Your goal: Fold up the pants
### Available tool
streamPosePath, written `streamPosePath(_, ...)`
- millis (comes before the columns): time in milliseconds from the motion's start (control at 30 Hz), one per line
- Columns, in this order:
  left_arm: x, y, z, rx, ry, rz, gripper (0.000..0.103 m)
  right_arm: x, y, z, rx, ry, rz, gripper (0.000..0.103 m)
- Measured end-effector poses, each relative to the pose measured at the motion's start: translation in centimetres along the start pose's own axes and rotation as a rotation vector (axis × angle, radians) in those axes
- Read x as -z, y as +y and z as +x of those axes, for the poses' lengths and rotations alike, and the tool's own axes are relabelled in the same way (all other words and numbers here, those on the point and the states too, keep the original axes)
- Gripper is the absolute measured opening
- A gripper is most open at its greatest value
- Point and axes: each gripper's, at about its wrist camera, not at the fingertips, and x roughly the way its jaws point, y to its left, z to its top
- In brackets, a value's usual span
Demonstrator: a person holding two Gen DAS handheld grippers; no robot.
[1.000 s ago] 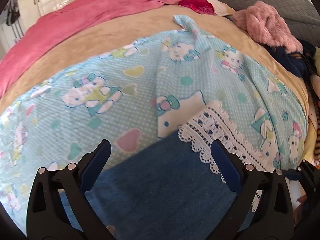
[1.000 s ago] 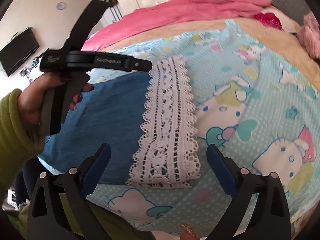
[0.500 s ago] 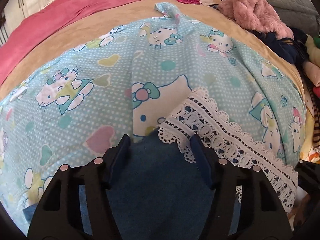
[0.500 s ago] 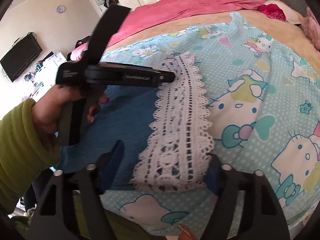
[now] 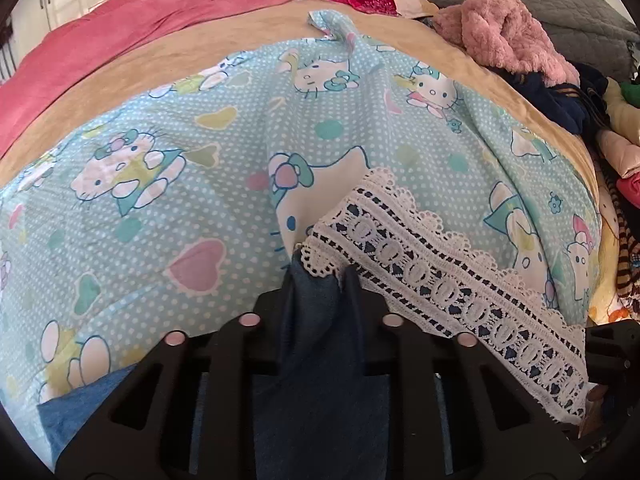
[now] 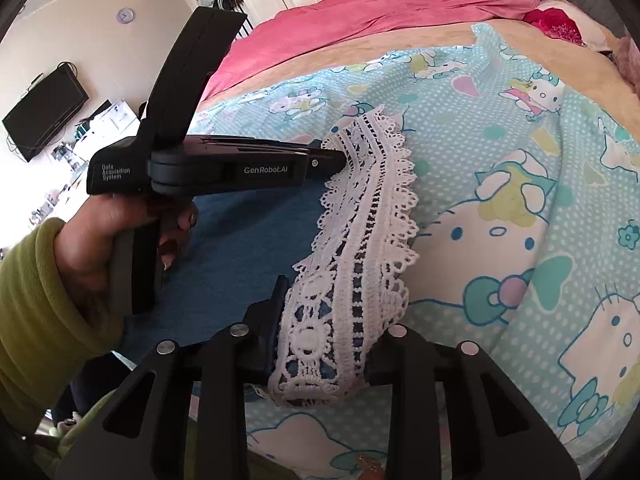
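Observation:
Blue denim pants [image 5: 320,380] with a white lace hem band [image 5: 440,280] lie on a light blue cartoon-print sheet [image 5: 160,184]. My left gripper [image 5: 318,280] is shut on the pants at one corner of the hem, denim bunched between its fingers. In the right wrist view my right gripper [image 6: 320,340] is shut on the other end of the lace hem [image 6: 360,240]. The left gripper [image 6: 336,160] also shows there, pinching the far end of the hem; the pants [image 6: 240,248] stretch between.
A pink blanket [image 5: 160,12] lies at the bed's far side. A heap of clothes, with a fuzzy pink item [image 5: 504,36] on top, sits at the far right. A tan bedspread [image 5: 200,60] shows beyond the sheet.
Both grippers went from open, straddling the hem, to shut on it. The lace band is now bunched and slightly lifted at both ends.

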Motion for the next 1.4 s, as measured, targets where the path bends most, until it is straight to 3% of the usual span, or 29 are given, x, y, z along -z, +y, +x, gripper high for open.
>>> streamPosePath(333, 0.6, 2.0, -3.6, 0.063, -0.089, -0.105, 0.0, -1.7, 3.4, -1.7, -0.061, -0.069, -0.112, 0.027)
streamPosePath(567, 1.6, 5.0, -7.0, 0.086, -0.164, -0.198, 0.0, -3.0, 7.0, -1.8, -0.078, -0.087, -0.206, 0.027)
streamPosePath(867, 5.8, 10.8, -11.1, 0.091, -0.243, -0.346, 0.0, -3.4, 15.4, 0.7, -0.097, -0.064, -0.425, 0.027)
streamPosePath(967, 7.8, 13.4, -12.0, 0.06, -0.247, -0.414, 0.004, -2.3, 18.6, 3.0, -0.081, -0.026, -0.525, 0.027)
streamPosePath(1100, 11.2, 17.1, -13.9, 0.007, -0.253, -0.533, 0.022, -0.4, 21.7, 6.2, -0.058, 0.031, -0.634, 0.027)
streamPosePath(1233, 15.0, 19.8, -15.7, -0.049, -0.266, -0.648, 0.027, 1.6, 23.6, 8.2, -0.057, 0.086, -0.688, 0.028)
streamPosePath(1400, 18.4, 21.5, -17.0, -0.018, -0.31, -0.758, 0.031, 3.2, 24.7, 8.7, -0.054, 0.103, -0.732, 0.031)
